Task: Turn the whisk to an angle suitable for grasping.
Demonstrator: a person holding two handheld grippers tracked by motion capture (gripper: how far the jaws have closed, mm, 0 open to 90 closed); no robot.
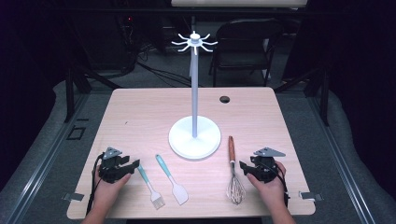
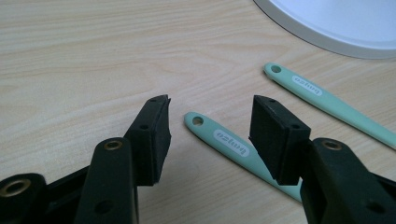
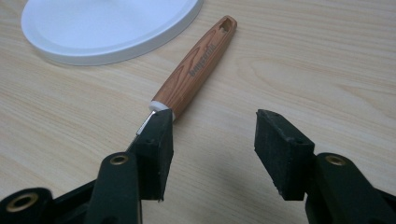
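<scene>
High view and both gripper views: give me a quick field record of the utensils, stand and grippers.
left gripper: open, beside brush handle
right gripper: open, beside whisk handle
pastry brush: flat on table, teal handle
spatula: flat, right of brush
whisk: flat, wood-look handle towards stand
utensil stand: upright, hooks bare

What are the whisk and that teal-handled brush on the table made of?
The whisk seems to have a wooden handle, or plastic printed like wood: brown grain streaks and a satin sheen show in the right gripper view. Its loops look like shiny metal wire. The brush has a smooth matte teal handle, probably plastic or silicone, with pale bristles, likely silicone.
</scene>
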